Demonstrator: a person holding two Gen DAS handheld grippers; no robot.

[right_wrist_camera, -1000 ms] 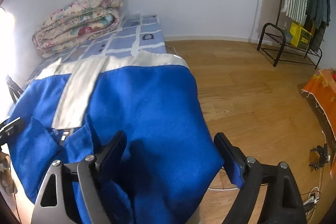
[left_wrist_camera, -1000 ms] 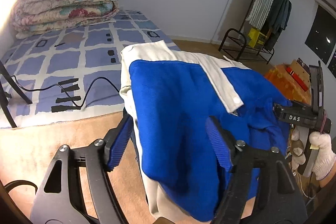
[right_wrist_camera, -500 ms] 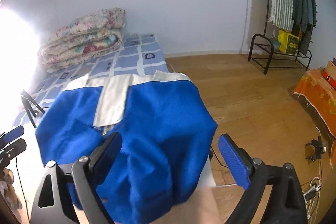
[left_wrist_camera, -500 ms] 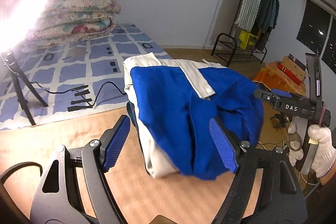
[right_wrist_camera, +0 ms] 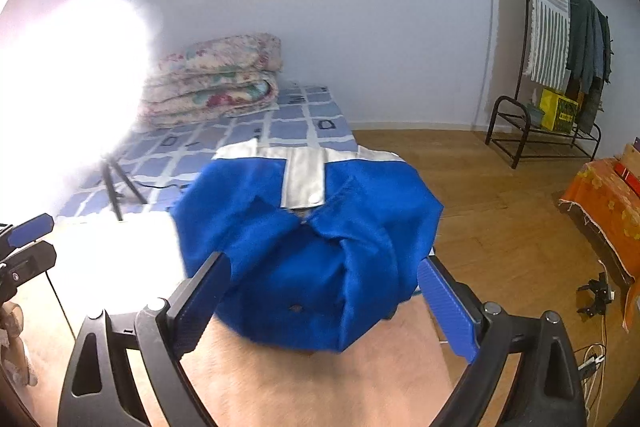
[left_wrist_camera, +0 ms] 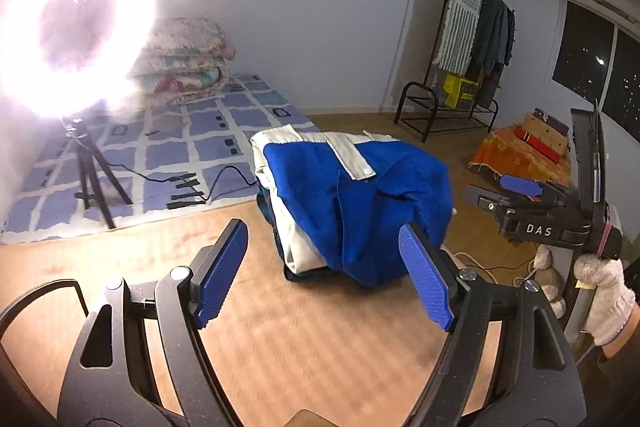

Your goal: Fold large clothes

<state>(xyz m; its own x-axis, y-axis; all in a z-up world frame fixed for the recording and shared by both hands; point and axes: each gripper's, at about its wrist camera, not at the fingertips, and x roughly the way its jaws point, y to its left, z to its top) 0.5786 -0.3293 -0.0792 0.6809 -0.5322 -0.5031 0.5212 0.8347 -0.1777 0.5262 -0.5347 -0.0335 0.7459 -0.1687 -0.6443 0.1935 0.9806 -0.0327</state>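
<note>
I'm holding the left gripper (left_wrist_camera: pixel 326 277) with fingers spread wide, gripping nothing. The blue garment (left_wrist_camera: pixel 360 203) is lying bunched on the tan surface (left_wrist_camera: pixel 280 339), center. I'm holding the right gripper (right_wrist_camera: pixel 324 307) spread too, empty, near its edge.

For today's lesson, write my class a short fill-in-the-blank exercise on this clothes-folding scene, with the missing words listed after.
1. The folded garment is mostly ____ with pale trim.
2. Both the left gripper and the right gripper have their jaws ____.
3. The bright ring light stands on a ____.
4. The folded quilt lies on a ____ mat.

Missing words: blue; open; tripod; checked
</note>
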